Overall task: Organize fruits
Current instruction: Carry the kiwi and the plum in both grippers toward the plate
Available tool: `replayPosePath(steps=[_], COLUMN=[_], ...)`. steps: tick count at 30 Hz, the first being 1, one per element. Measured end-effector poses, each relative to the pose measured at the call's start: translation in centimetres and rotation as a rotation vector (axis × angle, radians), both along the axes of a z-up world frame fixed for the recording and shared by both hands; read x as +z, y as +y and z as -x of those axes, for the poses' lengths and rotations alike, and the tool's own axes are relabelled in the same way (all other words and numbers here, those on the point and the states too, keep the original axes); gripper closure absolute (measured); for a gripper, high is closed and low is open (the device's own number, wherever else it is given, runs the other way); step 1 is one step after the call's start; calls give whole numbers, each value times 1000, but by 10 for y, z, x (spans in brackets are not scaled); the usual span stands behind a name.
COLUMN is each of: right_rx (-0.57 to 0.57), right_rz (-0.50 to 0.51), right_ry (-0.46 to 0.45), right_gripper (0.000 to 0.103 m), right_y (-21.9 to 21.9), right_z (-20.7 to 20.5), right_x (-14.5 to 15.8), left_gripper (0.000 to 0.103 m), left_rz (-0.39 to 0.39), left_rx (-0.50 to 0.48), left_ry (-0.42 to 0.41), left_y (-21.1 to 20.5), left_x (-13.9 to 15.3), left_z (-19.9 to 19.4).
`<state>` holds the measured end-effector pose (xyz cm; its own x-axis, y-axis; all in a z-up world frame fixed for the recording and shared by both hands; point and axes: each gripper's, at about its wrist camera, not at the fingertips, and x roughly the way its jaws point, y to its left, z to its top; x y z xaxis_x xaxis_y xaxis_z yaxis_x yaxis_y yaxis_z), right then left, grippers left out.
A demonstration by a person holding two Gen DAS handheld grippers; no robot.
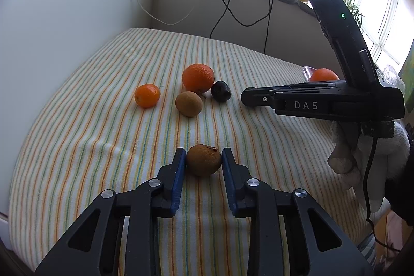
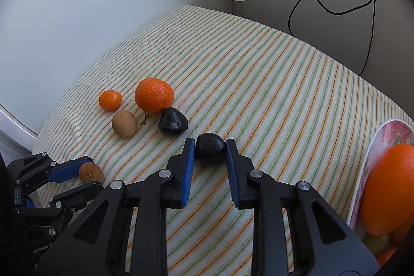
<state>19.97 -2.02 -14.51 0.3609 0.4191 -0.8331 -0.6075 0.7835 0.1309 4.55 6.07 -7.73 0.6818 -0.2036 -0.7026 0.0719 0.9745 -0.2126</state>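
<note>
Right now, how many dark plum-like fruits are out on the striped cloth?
2. One dark fruit sits between the right gripper pads, pressed on both sides. The other dark fruit lies loose just beyond it, beside the big orange. More could be hidden on the plate.

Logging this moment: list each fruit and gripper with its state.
left gripper: shut on brown kiwi
right gripper: shut on dark fruit
large orange: loose on cloth
small mandarin: loose
tan kiwi: loose
second dark fruit: loose
plated orange: on plate
</note>
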Motion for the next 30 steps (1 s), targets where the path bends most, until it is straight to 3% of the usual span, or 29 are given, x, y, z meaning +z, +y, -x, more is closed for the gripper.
replayPosePath(steps=[13, 30], right_rx=[-13, -61], right_rz=[-53, -132], right_ry=[-16, -64], right_gripper=[79, 79], right_y=[-17, -69], right_z=[9, 24], right_x=[17, 56], left_gripper=[77, 77], left_rz=[-10, -15], left_rx=[-13, -96], left_ry=[-26, -89], left_y=[-8, -49], left_x=[9, 35], left_z=[3, -18])
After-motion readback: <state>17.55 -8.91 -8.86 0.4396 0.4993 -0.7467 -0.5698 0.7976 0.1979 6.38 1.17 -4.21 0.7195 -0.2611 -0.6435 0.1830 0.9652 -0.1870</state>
